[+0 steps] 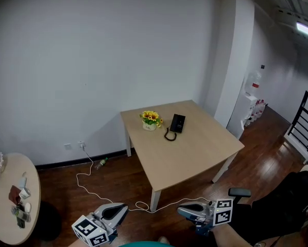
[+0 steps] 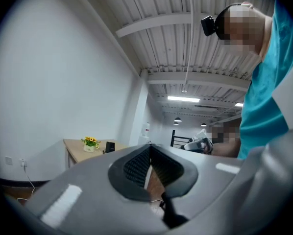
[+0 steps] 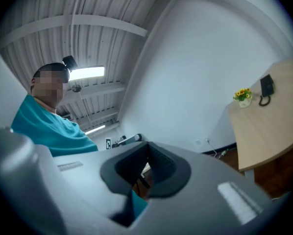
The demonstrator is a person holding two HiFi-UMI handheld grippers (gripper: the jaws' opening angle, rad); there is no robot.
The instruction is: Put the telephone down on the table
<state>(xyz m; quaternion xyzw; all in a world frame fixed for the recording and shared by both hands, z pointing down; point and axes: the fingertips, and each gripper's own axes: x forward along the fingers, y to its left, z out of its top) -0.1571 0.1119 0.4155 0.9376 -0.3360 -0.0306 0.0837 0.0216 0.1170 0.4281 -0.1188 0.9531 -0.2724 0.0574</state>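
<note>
A black telephone (image 1: 177,123) lies on the square light-wood table (image 1: 195,153), its curled cord (image 1: 169,136) trailing toward me. It is small and distant in the left gripper view (image 2: 109,146) and the right gripper view (image 3: 267,86). Both grippers are low in the head view, well short of the table and apart from the phone. My left gripper (image 1: 124,208) is shut with nothing in it, its dark pads meeting at the tip (image 2: 150,147). Likewise the right gripper (image 1: 181,210) is shut and empty (image 3: 147,145).
A pot of yellow flowers (image 1: 151,119) stands beside the phone. A round table (image 1: 4,210) with small items is at the left. A white cable (image 1: 92,187) runs across the wood floor. A black chair (image 1: 277,210) and a railing (image 1: 306,127) are on the right.
</note>
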